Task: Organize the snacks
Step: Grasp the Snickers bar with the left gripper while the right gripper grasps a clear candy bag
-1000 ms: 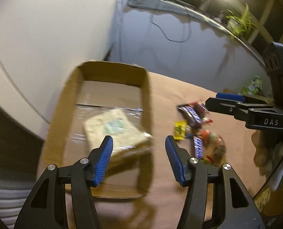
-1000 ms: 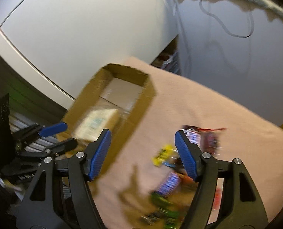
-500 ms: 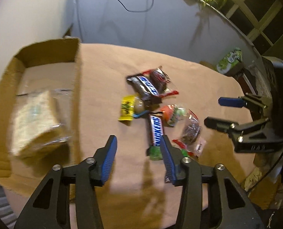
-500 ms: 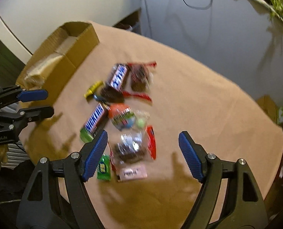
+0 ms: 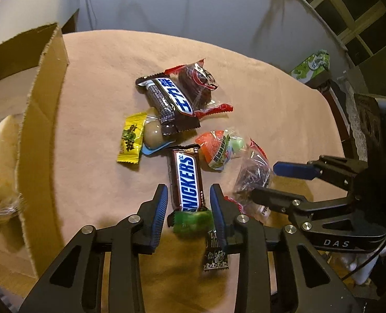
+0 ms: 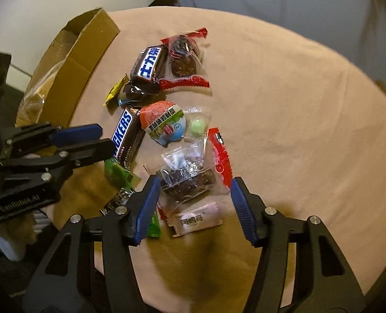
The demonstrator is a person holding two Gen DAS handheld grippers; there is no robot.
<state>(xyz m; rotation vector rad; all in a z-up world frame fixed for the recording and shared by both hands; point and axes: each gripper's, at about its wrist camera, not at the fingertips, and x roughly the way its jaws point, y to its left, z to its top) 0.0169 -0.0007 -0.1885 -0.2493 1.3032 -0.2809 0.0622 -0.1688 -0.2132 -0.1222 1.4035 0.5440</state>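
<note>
In the left wrist view, the left gripper has just been closing and straddles the near end of the Snickers bar on the tan cloth, pads seemingly not yet pressing; pinching it comes next, then carrying it to the cardboard box. In the right wrist view, the right gripper, also narrowing, brackets the clear packet of dark pieces without contact, so it must descend and close.

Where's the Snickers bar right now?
The Snickers bar lies on the pink cloth, right of the cardboard box, its near end between the left claw's open fingers, beside a green candy.
</note>
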